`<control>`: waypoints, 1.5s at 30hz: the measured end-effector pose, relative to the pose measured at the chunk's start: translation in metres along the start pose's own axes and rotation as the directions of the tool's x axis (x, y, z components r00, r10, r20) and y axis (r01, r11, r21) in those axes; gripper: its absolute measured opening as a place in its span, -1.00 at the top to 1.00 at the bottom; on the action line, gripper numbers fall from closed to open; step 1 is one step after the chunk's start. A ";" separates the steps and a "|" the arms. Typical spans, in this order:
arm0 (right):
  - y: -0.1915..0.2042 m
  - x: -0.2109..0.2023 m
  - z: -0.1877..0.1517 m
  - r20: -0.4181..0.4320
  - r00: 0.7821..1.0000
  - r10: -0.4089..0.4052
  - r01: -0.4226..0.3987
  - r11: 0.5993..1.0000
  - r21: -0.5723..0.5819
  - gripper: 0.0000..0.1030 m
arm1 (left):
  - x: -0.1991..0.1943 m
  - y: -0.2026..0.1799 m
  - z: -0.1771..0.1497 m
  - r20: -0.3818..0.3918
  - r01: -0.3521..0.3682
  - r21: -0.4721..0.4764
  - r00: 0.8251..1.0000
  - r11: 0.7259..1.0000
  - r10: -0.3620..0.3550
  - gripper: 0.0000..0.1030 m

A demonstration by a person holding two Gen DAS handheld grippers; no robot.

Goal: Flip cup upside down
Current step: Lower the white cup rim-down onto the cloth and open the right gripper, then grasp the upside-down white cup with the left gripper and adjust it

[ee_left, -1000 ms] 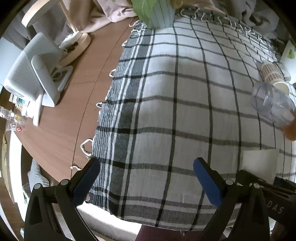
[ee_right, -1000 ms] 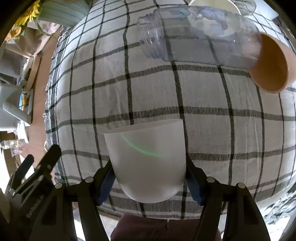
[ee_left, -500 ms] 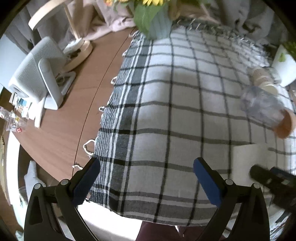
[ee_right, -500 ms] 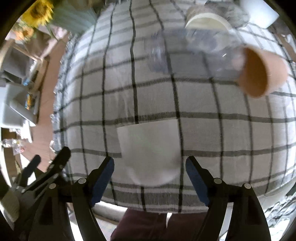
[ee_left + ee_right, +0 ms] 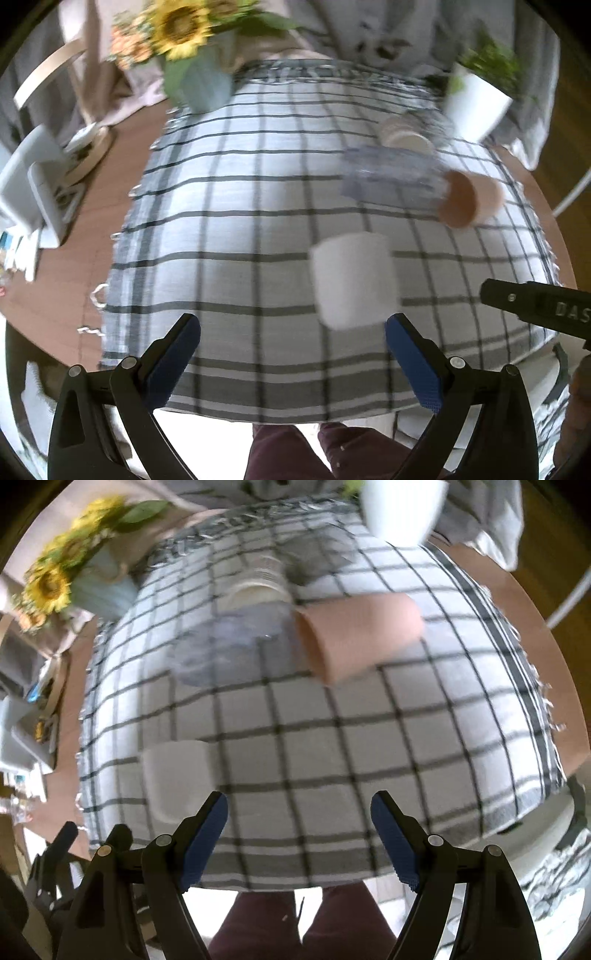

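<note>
The white cup [image 5: 354,280] stands on the checked tablecloth [image 5: 240,221] with its narrower end up and wider end down, near the cloth's front edge; it looks inverted, though motion blur hides the rim. In the left wrist view it sits at about 1 o'clock from the left tongs [image 5: 293,332], just beyond the right blue pad. In the right wrist view the same cup [image 5: 177,779] lies at about 10 o'clock from the right tongs [image 5: 299,808], beside the left pad and outside the gap.

Both pairs of tongs are spread wide with nothing between their pads. The right tool's black body [image 5: 535,306] enters the left view at 3 o'clock.

The cloth is white with dark grey and black lines and a fringed edge, and it covers most of a round brown wooden counter [image 5: 55,288]. Four drinking vessels show in all: the white cup, one terracotta-coloured cup [image 5: 358,635] lying on its side, one clear plastic tumbler [image 5: 225,646] lying on its side against it, and one pale ribbed cup [image 5: 258,583] behind them.

At the far edge stand one pale blue vase of sunflowers [image 5: 195,81] at 11 o'clock and one white planter [image 5: 476,99] with greenery at 1 o'clock. One white desk fan [image 5: 29,184] sits at 9 o'clock. Grey drapery hangs behind.
</note>
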State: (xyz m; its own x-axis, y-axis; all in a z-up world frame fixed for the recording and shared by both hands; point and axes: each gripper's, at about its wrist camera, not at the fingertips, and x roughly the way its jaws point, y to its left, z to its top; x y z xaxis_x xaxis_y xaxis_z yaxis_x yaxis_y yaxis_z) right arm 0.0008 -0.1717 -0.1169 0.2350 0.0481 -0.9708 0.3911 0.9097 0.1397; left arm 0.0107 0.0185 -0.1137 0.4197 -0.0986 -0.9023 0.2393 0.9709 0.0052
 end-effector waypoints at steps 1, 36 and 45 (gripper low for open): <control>-0.008 0.001 -0.002 -0.004 1.000 -0.004 0.005 1.000 0.012 -0.55 | 0.002 -0.006 -0.002 0.001 0.010 0.012 1.000 1.000 -0.010 -0.98; -0.069 0.037 -0.023 -0.104 0.994 -0.035 0.047 0.992 0.116 -0.55 | 0.056 -0.032 0.004 -0.067 0.056 -0.016 0.996 0.998 -0.057 -0.29; -0.057 0.029 -0.016 -0.079 0.997 0.021 -0.012 0.994 0.108 -0.55 | 0.044 -0.023 0.018 -0.068 0.061 -0.009 0.996 0.998 -0.061 -0.28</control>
State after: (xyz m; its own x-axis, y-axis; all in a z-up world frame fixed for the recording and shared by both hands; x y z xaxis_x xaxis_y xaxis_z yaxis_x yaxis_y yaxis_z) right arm -0.0284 -0.2154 -0.1559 0.1721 0.0998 -0.9800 0.4822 0.8590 0.1721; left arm 0.0391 -0.0118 -0.1456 0.3435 -0.1428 -0.9282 0.2569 0.9650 -0.0534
